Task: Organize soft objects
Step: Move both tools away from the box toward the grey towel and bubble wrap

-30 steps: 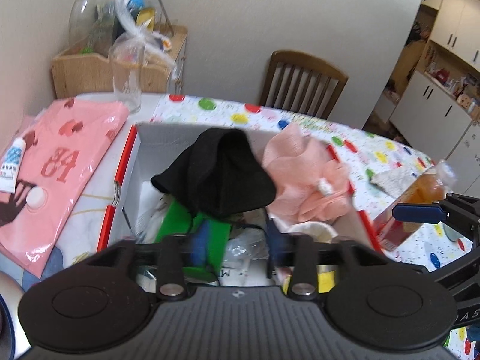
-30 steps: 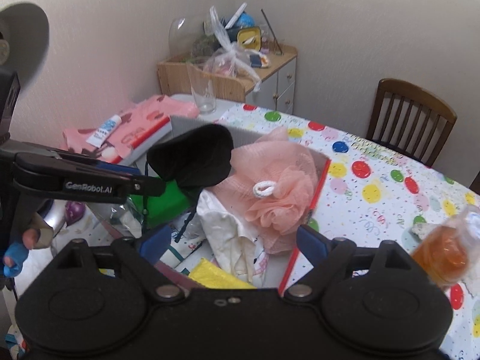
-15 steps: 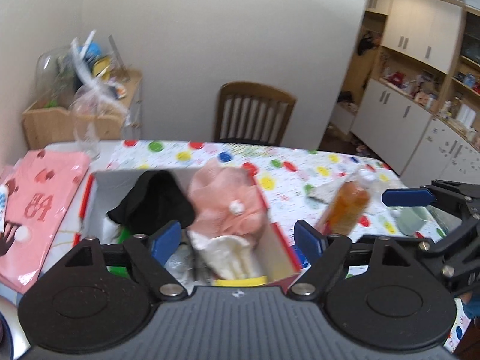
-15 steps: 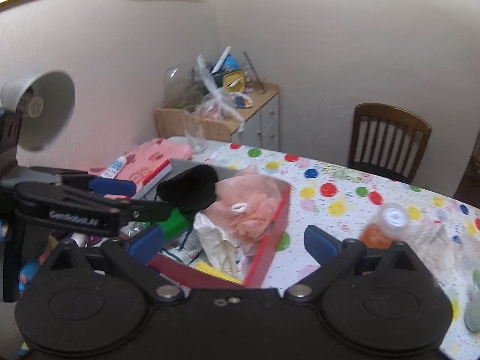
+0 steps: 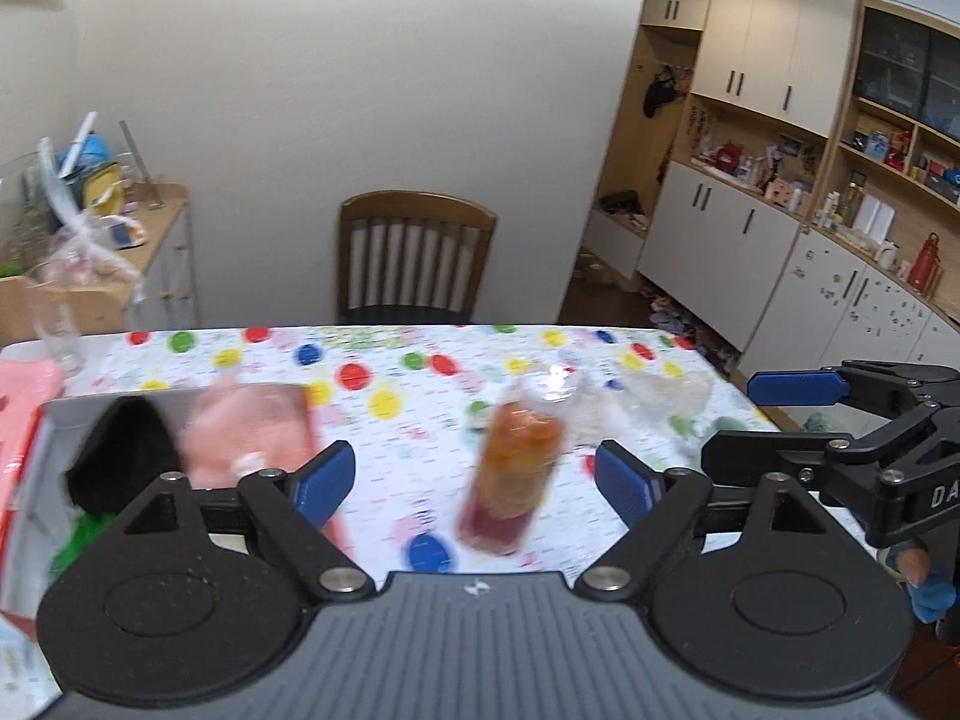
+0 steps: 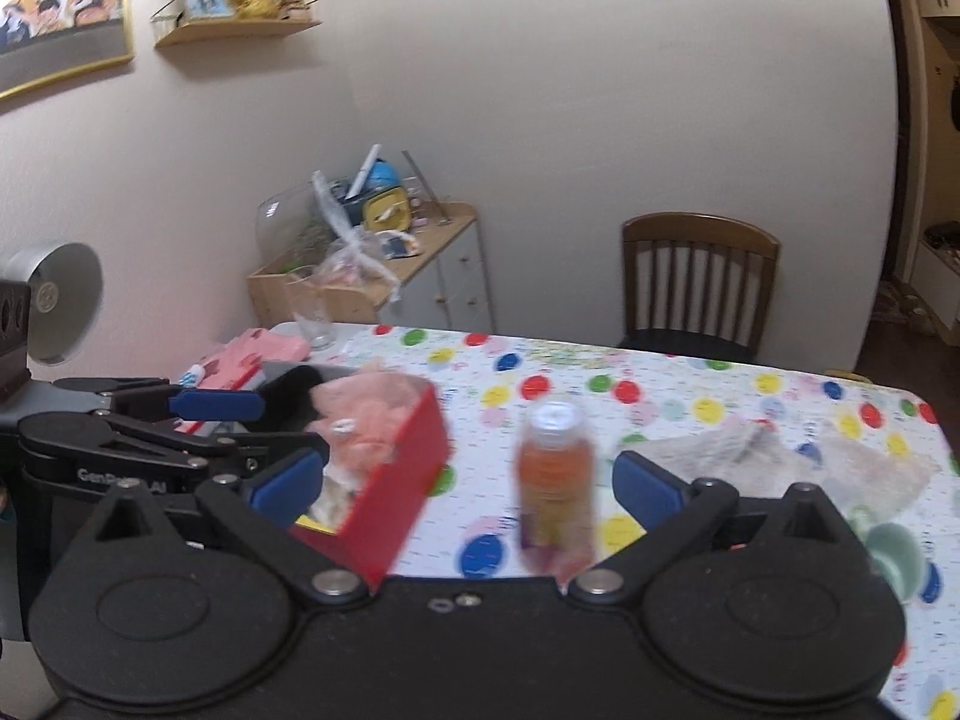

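A red-sided box on the dotted tablecloth holds a pink mesh bath sponge and a black cloth; the sponge also shows in the left wrist view. My left gripper is open and empty, held back above the table's near edge. My right gripper is open and empty, beside it on the right. A crumpled clear plastic bag lies on the table at the right.
An orange bottle stands mid-table between the fingers in both views. A drinking glass and pink package sit at the far left. A green cup sits near right. A wooden chair stands behind the table.
Both grippers have pulled back and up from the box and swung right. The box now sits at the left and the orange bottle is centred. Both stay open and empty.
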A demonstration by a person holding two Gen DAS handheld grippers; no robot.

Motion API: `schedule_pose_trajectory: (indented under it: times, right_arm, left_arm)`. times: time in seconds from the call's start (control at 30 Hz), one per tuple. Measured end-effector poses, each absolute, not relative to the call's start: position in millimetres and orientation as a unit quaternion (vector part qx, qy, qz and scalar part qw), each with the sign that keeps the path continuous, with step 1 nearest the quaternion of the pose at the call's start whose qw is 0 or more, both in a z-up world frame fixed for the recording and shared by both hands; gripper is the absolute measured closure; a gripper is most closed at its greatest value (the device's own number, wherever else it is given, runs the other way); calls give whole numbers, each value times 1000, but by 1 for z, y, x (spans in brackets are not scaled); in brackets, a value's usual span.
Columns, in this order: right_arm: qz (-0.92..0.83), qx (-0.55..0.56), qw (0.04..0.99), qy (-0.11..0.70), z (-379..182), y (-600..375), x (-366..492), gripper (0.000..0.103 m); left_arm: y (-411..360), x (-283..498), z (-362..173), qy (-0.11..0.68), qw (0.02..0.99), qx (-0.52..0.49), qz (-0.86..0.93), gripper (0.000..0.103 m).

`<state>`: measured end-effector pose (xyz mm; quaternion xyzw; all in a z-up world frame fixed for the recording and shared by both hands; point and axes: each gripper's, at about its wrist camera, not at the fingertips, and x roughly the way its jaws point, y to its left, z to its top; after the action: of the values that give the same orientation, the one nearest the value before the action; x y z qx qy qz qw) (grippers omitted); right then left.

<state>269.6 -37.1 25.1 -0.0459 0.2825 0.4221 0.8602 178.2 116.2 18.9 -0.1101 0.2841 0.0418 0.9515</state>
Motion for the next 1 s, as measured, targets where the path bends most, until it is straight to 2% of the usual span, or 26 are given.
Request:
schedule_pose_trajectory:
  times: [0.53, 0.6, 0.67, 1.0]
  right_arm:
    - [358, -49, 885, 294, 6, -191, 377, 0]
    - [351, -49, 888, 293, 4, -205, 391, 0]
    - [343, -51, 891, 294, 1, -218, 405, 0]
    - [302, -56, 898, 316, -32, -255, 484, 0]
  left_arm:
    - [-33, 309, -3, 310, 945, -100, -10, 13]
    - [-48, 326, -7, 314, 945, -92, -1, 12]
    - [-60, 341, -11, 318, 944, -84, 4, 1]
    - [-76, 416, -41, 331, 939, -84, 36, 0]
